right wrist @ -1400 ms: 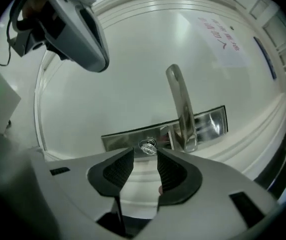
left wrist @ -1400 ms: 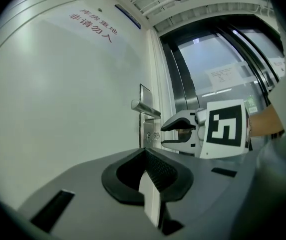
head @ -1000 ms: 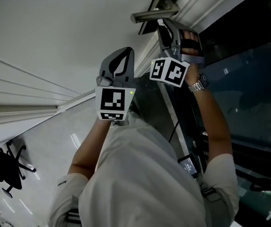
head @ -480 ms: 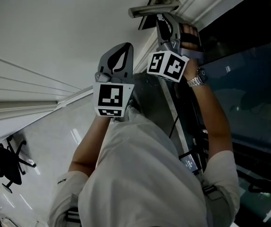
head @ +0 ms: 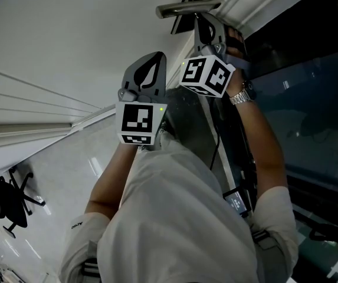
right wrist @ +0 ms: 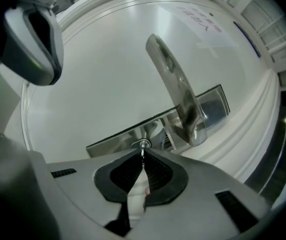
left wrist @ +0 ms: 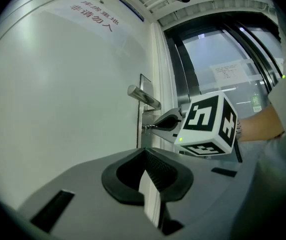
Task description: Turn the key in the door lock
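Subject of inspection: key point(right wrist: 143, 144) in the door lock.

1. Location. The key sits in the lock cylinder on a brushed metal lock plate point(right wrist: 114, 137) fixed to the white door point(right wrist: 98, 84). The cylinder is on the same plate as the lever handle point(right wrist: 175, 86) and just beside the handle's base.

2. Appearance. The key is small, silvery and thin. Only its head shows, seen edge-on, with a small ring where it meets the cylinder. The blade is hidden in the lock. The cuts and any print are too small to make out.

3. Right tool point(right wrist: 143, 151). The jaws are closing, with the tips drawn in on either side of the key head, pinching it. The dark ribbed pads touch the metal. The tool points at the plate, nearly level.

4. Left tool point(left wrist: 145, 151). The jaws are pressed together at the tips with nothing between them. It is held off from the door, well apart from the lock, facing the right tool's marker cube point(left wrist: 207, 126).

5. Surroundings. Dark glass panels point(left wrist: 222, 59) adjoin the door frame.
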{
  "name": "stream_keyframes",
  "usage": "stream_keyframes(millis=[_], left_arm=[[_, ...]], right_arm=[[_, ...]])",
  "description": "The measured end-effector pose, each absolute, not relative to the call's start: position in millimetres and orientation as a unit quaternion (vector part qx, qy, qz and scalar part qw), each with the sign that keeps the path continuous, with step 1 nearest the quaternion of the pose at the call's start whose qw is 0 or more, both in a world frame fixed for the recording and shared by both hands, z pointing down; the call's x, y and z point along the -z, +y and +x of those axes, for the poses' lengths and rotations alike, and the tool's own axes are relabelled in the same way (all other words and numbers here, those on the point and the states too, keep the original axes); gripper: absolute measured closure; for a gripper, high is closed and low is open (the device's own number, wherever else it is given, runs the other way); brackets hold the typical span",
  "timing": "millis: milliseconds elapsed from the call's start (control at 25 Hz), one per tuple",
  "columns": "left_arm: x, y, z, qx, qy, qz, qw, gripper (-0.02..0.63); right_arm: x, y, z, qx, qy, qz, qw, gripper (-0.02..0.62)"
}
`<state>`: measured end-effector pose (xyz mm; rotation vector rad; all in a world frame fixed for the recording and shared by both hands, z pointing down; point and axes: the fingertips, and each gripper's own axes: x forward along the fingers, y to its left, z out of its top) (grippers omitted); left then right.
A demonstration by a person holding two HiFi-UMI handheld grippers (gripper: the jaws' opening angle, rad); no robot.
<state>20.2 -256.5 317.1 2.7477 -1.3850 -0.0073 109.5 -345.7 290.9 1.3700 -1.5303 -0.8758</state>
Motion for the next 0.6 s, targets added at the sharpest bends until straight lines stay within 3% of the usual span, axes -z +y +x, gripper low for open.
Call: stream_keyframes(millis=[320,600], left_arm=[[-316.4,-257.1,27.1,-0.002,-0.457,0.889,0.032,0.597],[-317.1,-258.9,26.4,-0.021,-0.477,0.878,0.028,0.597]], right_arm=[[-285.8,-346.6,111.4,0.162,-0.723,0.605,0.291,0.583],[-288.1,-347.2,118.9,-0.070,-0.785,0.610,0.087,0.583]])
